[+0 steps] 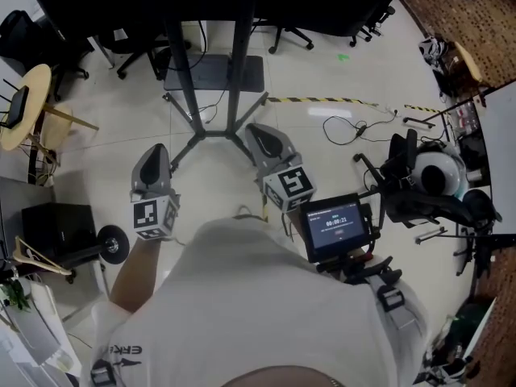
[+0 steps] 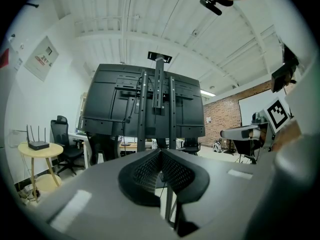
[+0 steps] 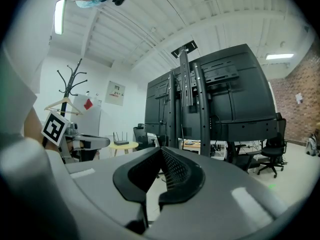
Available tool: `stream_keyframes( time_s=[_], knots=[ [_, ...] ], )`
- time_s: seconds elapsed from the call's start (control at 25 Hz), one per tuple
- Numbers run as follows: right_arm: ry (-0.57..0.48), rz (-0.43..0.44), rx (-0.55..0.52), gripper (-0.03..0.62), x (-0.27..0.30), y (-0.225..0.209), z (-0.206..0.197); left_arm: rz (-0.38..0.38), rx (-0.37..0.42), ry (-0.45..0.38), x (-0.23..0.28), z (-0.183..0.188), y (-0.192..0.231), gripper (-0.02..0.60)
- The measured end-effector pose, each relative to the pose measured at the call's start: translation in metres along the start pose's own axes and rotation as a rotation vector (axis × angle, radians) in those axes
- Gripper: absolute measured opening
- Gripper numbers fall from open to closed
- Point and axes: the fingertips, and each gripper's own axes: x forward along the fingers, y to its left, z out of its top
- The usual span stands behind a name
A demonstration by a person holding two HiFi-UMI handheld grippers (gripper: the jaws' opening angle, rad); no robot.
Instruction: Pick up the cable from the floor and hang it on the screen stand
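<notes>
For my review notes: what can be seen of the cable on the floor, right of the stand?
The cable is thin and black. It lies loose on the pale floor in a few open loops, with a small dark block, perhaps a plug, partway along. It sits right of the stand legs, just below the yellow-black tape, and one end trails towards the tape. Nothing touches it: the left tongs and right tongs are shut, empty and apart from it. Only the head view shows it.
</notes>
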Motion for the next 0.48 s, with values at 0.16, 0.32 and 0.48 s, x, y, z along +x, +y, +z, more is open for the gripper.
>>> stream_keyframes(
  time_s=[0.16,0.32,0.48],
  knots=[
    [0.004,-0.006,0.004,0.012,-0.0013,-0.0018,-0.0013,0.002,-0.01,0.006,0.001,-0.0037,-0.001,0.002],
    [0.001,-0.013,0.006,0.012,-0.0009,-0.0048,-0.0025,-0.001,-0.017,0.006,0.0046,-0.0065,-0.0025,0.002],
    [-0.023,-0.014,0.013,0.014,0.0014,-0.009,-0.0064,0.001,-0.021,0.004,0.0082,-0.0084,-0.0024,0.002]
  ],
)
